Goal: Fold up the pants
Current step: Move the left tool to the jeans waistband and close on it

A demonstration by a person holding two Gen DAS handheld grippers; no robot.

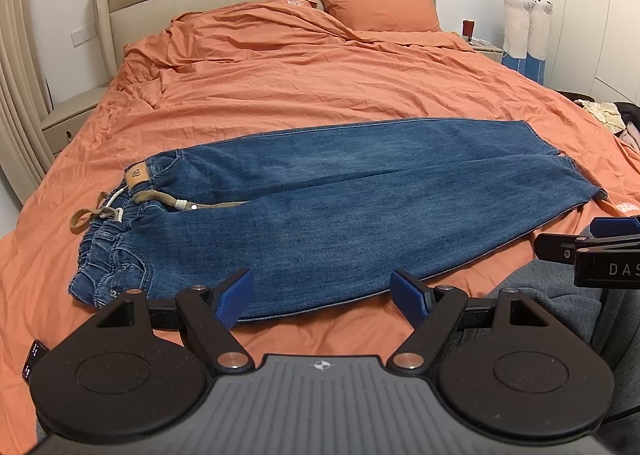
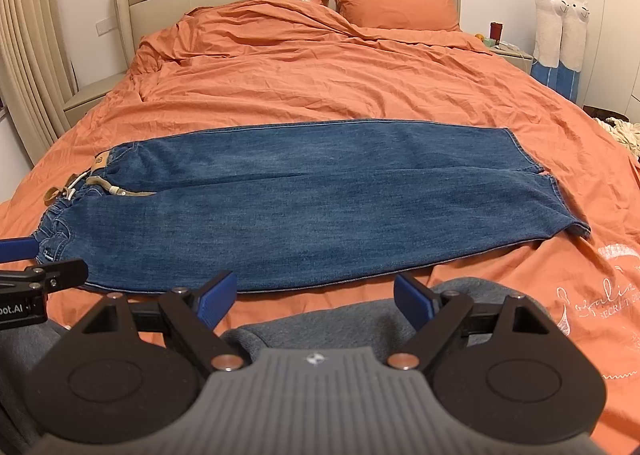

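The pants [image 1: 320, 199] are lying flat across the orange bed [image 1: 320, 75], just beyond both claws, with the near long edge running along at 6 o'clock in each wrist view. Their long axis is running from 9 o'clock to 3 o'clock: the elastic waistband [image 1: 108, 251] with its drawstring [image 1: 92, 215] is pointing toward 9 o'clock, and the leg hems [image 1: 580, 175] are pointing toward 3 o'clock. One leg appears to be lying beside and partly over the other, the seam between them running lengthwise.

The left claw [image 1: 322, 297] is hovering over the near edge with its jaws spread wide, gripping nothing. The right claw [image 2: 318, 301] is likewise gaping wide and empty, poised above a grey garment [image 2: 340, 319] at the bed's front edge, just short of the denim.

Judging from this, no fold seems to be under way yet. The main risk is pinching the orange cover together with the denim, since the two are lying flush and the near hem is sitting right on the bedding. Grabbing only the top layer could let the lower leg drag and bunch. The loose drawstring may snag or trail out of the fold. Uneven lifting by the two claws would likely be skewing the crease, and the wrinkled bedding could be tugging the fabric off line.
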